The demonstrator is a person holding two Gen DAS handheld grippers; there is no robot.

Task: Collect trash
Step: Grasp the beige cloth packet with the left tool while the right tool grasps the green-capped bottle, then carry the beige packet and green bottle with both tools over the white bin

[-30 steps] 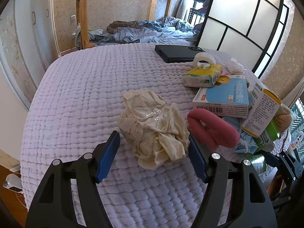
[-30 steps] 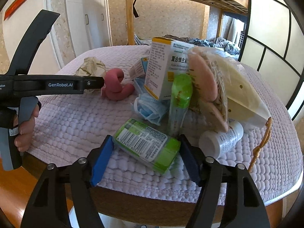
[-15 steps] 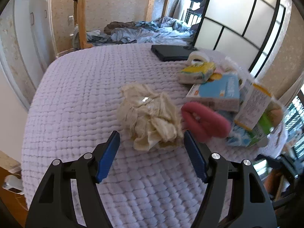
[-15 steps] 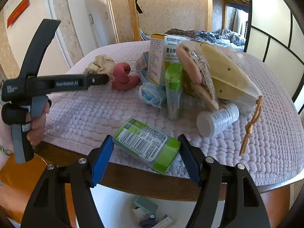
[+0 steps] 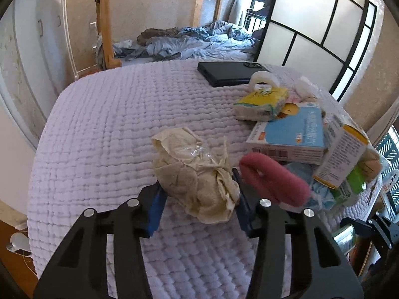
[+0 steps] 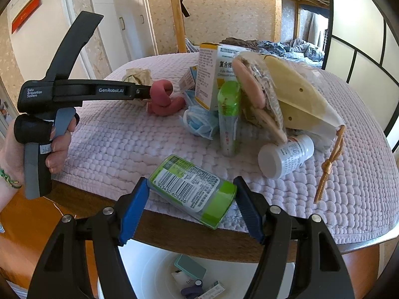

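My left gripper is shut on a crumpled beige paper wad on the lilac quilted table cover. The wad also shows in the right wrist view, at the left gripper's tip. My right gripper is shut on a green-capped gum container and holds it past the table's front edge, above a white trash bin that has several pieces of trash in it.
A pink curled object, a blue box, a yellow-white box, a blue face mask, a green tube, a white pill bottle, a bagged wooden item, a tissue pack and a black phone lie on the table.
My left gripper moved forward and closed on the paper wad. My right gripper drew the gum container back off the table to above the bin.
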